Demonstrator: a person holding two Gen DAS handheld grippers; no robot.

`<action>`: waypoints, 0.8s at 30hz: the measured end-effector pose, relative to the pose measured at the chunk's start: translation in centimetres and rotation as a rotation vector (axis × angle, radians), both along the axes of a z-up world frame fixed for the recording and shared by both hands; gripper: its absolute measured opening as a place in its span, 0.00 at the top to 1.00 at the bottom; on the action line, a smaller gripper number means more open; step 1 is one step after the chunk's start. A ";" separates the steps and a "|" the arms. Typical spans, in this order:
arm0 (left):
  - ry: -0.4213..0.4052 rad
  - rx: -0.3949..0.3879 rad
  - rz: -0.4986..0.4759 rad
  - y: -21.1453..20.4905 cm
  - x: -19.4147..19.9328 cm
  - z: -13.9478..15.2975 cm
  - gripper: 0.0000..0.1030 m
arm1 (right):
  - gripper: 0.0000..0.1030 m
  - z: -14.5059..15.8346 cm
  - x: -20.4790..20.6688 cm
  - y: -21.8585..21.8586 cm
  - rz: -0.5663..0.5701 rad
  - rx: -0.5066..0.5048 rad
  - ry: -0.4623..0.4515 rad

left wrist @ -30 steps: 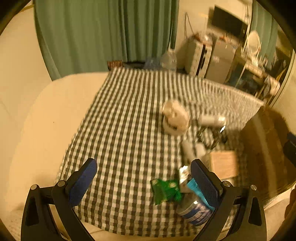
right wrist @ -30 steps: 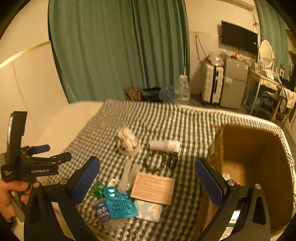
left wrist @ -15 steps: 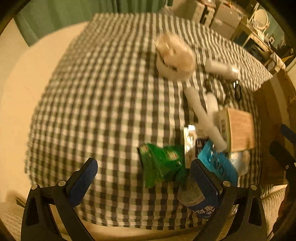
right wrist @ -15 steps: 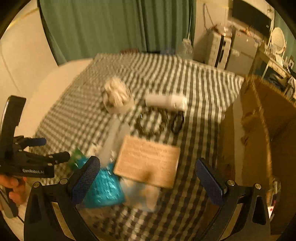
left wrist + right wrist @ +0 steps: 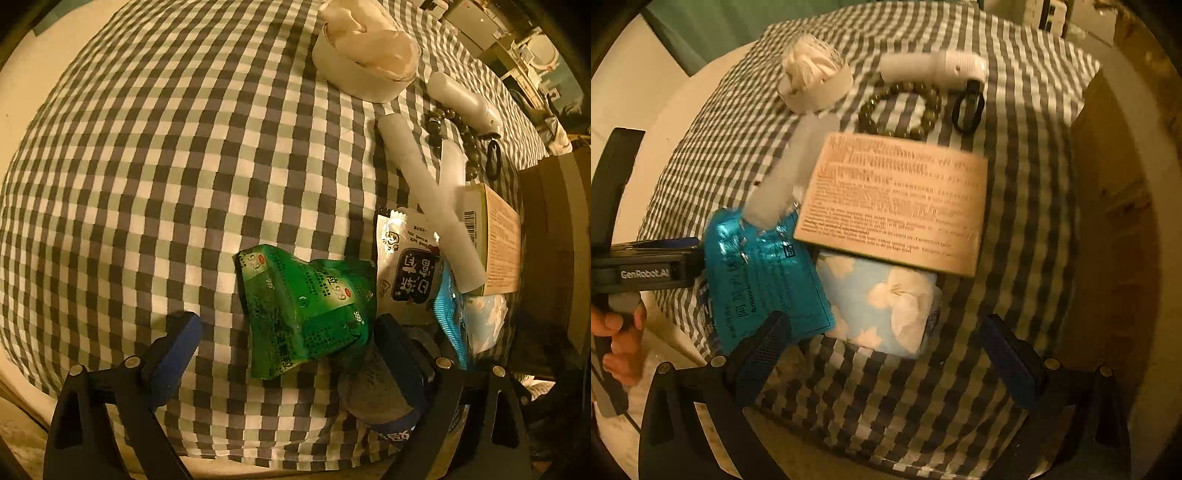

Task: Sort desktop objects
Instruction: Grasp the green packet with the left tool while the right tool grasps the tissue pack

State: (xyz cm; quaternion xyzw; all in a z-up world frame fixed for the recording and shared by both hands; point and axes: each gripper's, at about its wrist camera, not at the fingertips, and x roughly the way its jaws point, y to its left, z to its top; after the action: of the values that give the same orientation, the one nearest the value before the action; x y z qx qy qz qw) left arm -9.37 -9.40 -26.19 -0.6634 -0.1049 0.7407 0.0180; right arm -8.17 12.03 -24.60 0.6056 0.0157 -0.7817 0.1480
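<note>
A crumpled green packet point(image 5: 306, 299) lies on the checked cloth point(image 5: 147, 166). My left gripper point(image 5: 288, 347) points down over it, jaws closing, the packet between the fingers with no pad visibly pressing. Its right finger point(image 5: 399, 358) stands by the packet's edge, over a blue-labelled can point(image 5: 373, 402). My right gripper point(image 5: 886, 354) hangs open just in front of a light-blue tissue pack point(image 5: 879, 302) with white clouds, holding nothing. A teal blister pack point(image 5: 764, 266) and a tan box point(image 5: 897, 199) overlap the tissue pack.
Two white tubes point(image 5: 424, 184), a white snack packet point(image 5: 406, 258), a white tape roll point(image 5: 362, 66), a bead bracelet point(image 5: 901, 107), a black hair tie point(image 5: 967, 107) and a white bottle point(image 5: 934, 66) lie further back. An open cardboard box point(image 5: 1115, 221) stands at the right edge.
Both grippers have sunk toward the table and tipped downward. The green packet now sits between the left fingers, and the tissue pack lies close before the right ones.
</note>
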 end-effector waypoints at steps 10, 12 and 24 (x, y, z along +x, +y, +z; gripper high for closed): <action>0.014 -0.096 -0.058 1.9 0.0 -0.7 0.17 | 0.00 -2.4 -0.3 -1.2 0.093 -0.032 -0.077; 0.030 -0.098 -0.053 1.9 0.1 -0.4 0.29 | 0.04 -2.5 -0.3 -1.5 0.101 -0.018 -0.055; 0.085 -0.027 -0.040 0.9 0.9 1.4 0.61 | 0.60 -0.7 -0.5 0.0 0.038 -0.129 0.003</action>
State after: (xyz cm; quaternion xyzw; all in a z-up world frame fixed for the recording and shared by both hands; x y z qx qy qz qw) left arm -8.48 -8.50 -24.80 -0.6336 -0.0808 0.7689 0.0282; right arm -8.68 12.03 -25.32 0.5931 -0.0228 -0.7792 0.2014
